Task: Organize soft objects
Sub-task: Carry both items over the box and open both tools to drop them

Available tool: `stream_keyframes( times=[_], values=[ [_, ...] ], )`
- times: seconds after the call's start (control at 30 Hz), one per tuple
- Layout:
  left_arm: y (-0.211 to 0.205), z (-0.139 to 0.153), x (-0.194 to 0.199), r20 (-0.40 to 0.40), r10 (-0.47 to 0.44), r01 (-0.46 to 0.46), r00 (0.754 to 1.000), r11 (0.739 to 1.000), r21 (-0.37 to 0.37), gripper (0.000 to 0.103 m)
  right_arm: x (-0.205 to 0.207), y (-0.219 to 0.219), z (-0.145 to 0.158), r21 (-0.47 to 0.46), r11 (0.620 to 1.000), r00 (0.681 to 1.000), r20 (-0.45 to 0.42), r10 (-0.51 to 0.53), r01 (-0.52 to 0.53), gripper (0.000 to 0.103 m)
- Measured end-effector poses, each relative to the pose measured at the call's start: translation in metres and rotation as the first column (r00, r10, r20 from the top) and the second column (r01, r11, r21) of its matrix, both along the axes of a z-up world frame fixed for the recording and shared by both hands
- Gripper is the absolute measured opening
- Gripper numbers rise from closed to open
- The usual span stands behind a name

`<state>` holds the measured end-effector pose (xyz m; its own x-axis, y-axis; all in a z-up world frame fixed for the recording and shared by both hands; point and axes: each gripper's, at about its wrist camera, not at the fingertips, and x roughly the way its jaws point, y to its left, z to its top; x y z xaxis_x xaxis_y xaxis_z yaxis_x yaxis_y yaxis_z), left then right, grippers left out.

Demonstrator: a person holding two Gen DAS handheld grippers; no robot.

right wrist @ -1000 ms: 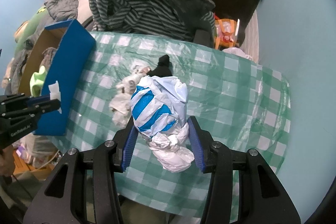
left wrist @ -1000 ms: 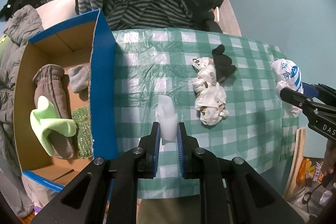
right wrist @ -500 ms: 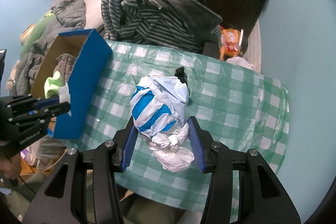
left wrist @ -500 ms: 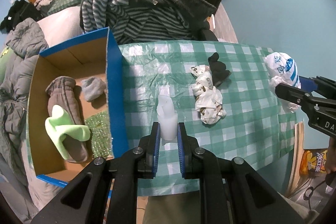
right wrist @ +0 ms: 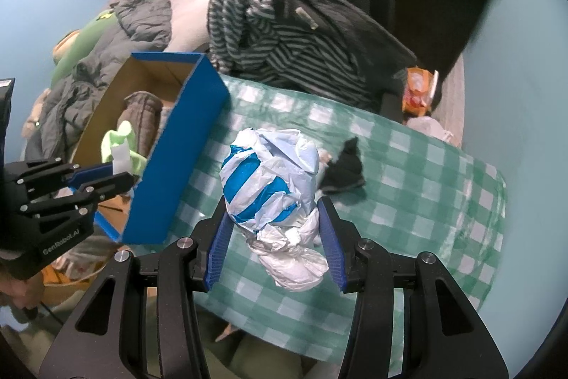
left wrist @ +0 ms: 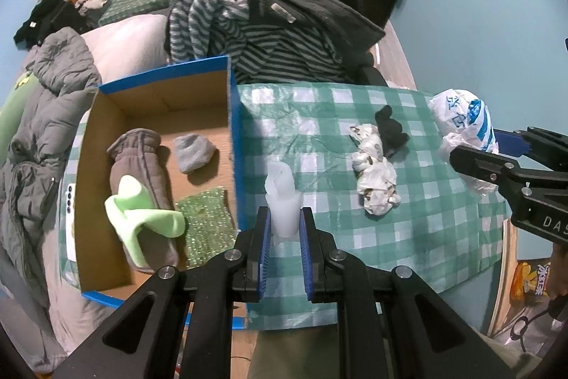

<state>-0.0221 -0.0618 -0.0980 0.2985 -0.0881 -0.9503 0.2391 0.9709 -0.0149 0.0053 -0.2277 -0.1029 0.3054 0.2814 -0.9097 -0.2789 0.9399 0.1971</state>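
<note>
My left gripper point(left wrist: 284, 226) is shut on a small white foam piece point(left wrist: 281, 198), held above the table's left part beside the blue box's wall point(left wrist: 234, 137). My right gripper point(right wrist: 273, 229) is shut on a knotted blue-and-white plastic bag point(right wrist: 266, 180), held above the green checked tablecloth point(right wrist: 426, 201). On the cloth lie a crumpled white patterned bag point(left wrist: 374, 180) and a black sock point(left wrist: 390, 130). The left wrist view shows the right gripper point(left wrist: 475, 148) with its bag point(left wrist: 461, 119) at the right edge. The right wrist view shows the left gripper point(right wrist: 119, 173) over the box point(right wrist: 177, 148).
The box holds a grey-brown mitten point(left wrist: 138, 162), a grey sock point(left wrist: 193, 153), a light green cloth point(left wrist: 142, 215) and a green glitter pad point(left wrist: 207, 219). A chair piled with striped and dark clothes point(left wrist: 269, 23) stands behind the table. Grey jackets point(left wrist: 42, 116) lie left of the box.
Both grippers have risen with their loads, so table and box look smaller. The right gripper has also moved left toward the box. Neither grip has changed.
</note>
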Motion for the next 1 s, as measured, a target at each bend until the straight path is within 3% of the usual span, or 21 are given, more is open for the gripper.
stream_keyframes(
  times=[0.4,1.0],
  values=[
    [0.042,0.007,0.011,0.013,0.072,-0.072,0.997,0.997,-0.005,0.015,0.021,0.062,0.004,0.022,0.994,0.994,0.013,0.106,-0.106,0.048],
    [0.119,-0.006,0.032,-0.017,0.189,-0.189,0.982,0.982,0.0,0.015,0.048,0.161,-0.012,0.039,0.971,0.971,-0.015,0.237,-0.237,0.048]
  ],
)
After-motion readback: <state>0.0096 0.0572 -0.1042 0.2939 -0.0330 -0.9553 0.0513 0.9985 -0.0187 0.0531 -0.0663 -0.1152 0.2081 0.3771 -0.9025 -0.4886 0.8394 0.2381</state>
